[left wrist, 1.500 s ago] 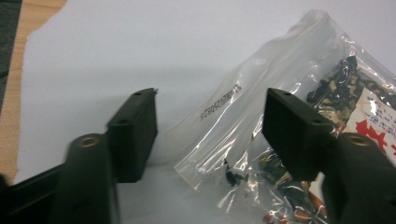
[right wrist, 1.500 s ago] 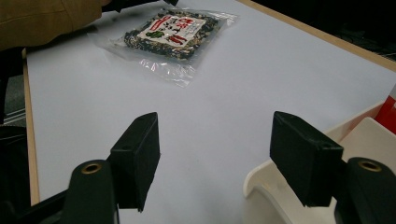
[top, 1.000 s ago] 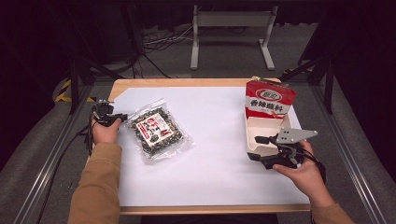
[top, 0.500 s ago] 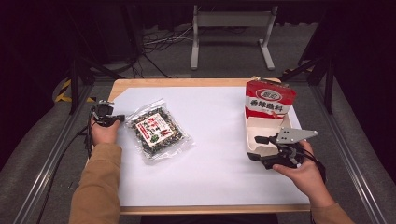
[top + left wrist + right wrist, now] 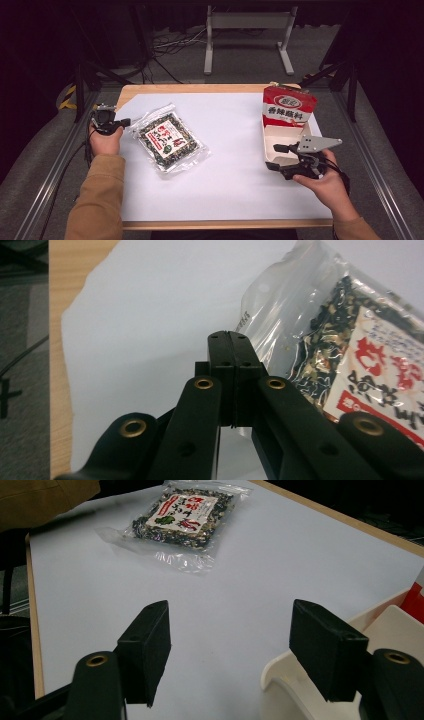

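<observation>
Left tongs (image 5: 124, 121) sit fully closed on nothing at the desk's left edge, having just closed, tips just beside the clear plastic packet of dark dried seasoning (image 5: 170, 142), which lies flat on the white paper sheet (image 5: 230, 145). Right tongs (image 5: 272, 157) stand wide open around the near rim of the open red-and-white carton (image 5: 282, 127), not visibly pinching it. Risk: closed tips will likely push the slippery packet instead of gripping; the unclamped carton could tip.

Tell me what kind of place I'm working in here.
Most likely a lab or studio recording bench, not a kitchen: a wooden table covered in white paper, dark curtained surroundings, loose cables on grey carpet, and a metal stand behind.
</observation>
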